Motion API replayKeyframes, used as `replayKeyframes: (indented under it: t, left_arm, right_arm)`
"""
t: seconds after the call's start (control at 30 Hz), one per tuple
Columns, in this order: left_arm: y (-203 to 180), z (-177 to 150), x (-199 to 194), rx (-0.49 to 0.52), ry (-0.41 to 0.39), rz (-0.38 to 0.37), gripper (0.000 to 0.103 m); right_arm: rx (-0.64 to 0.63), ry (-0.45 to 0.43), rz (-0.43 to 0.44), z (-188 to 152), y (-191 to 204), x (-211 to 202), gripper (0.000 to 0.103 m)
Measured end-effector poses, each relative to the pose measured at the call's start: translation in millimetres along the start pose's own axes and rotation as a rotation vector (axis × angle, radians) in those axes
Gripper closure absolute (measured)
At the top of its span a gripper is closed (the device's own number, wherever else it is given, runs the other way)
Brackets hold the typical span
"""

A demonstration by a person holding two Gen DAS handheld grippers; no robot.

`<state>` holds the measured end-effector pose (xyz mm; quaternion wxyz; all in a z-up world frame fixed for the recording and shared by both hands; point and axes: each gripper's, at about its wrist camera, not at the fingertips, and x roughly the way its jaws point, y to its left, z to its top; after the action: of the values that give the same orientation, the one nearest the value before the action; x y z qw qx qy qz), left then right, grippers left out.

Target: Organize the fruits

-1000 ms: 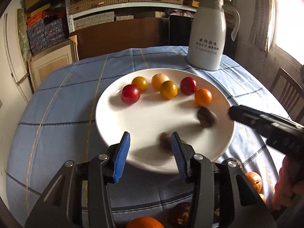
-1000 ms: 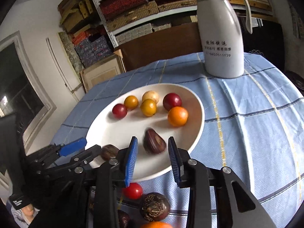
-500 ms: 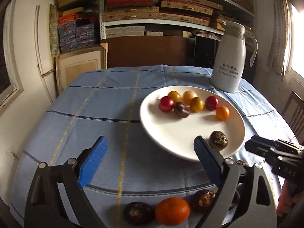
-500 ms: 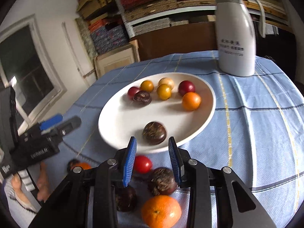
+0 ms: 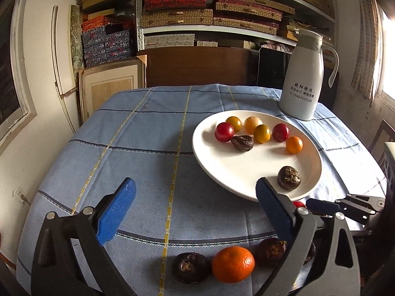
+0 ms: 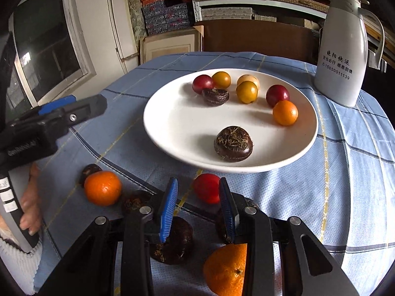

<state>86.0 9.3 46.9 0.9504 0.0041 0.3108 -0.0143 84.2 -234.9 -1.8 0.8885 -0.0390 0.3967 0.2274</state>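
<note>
Presently, the left gripper [image 5: 195, 209] is held above bare blue checked tablecloth [image 5: 138, 172], just short of the white round ceramic plate [image 5: 222, 170]. Its jaws have just been opening and are spread as wide as they go, with nothing between the blue pads. The wide stance is judged to follow a release onto the plate: a dark brown water chestnut [image 5: 242, 143] is seen lying against the red cherry tomato [image 5: 224, 132], in the cluster of yellow, red and orange small fruits kept toward the far rim.

A second dark brown, bristly water chestnut [image 6: 233, 144] is seen alone near the plate's near edge, well apart from that cluster (likely set down wherever the reach ended).

The right gripper [image 6: 198, 207] is angled down at the loose fruit not yet gathered on the cloth in front of the plate. Its jaws are set narrow but nothing is pinched; a red cherry tomato [image 6: 207, 191] is seen just beyond the tips, roughly in line with the gap, so it is taken as the probable next pick. The gap looks barely wider than the tomato, and a nudge could roll it.

Unsorted on the cloth are noted: a small orange mandarin [image 6: 102, 188], a second mandarin [image 6: 226, 270] under the right gripper, and several dark water chestnuts [image 5: 190, 267].

A white thermal jug [image 5: 302, 79] is stood behind the plate, clear of the work.
</note>
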Motion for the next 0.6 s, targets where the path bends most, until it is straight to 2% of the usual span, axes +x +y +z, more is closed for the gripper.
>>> replayKeyframes:
  t: [0.2, 0.27, 0.4, 0.6]
  left_arm:
    - [-4, 0, -1, 0.011, 0.0, -0.004, 0.006]
    - [-6, 0, 0, 0.018, 0.004, -0.002, 0.005]
    - [-9, -2, 2, 0.032, 0.016, 0.005, 0.005]
    - [-7, -11, -2, 0.061, 0.021, -0.006, 0.005]
  right_arm:
    - [-0.016, 0.034, -0.089, 2, -2, 13, 0.066]
    - [-0.024, 0.045, -0.094, 4, -2, 16, 0.066]
    - [-0.048, 0.053, -0.115, 3, -1, 17, 0.071]
    - [-0.016, 0.043, -0.058, 1, -7, 7, 0.074]
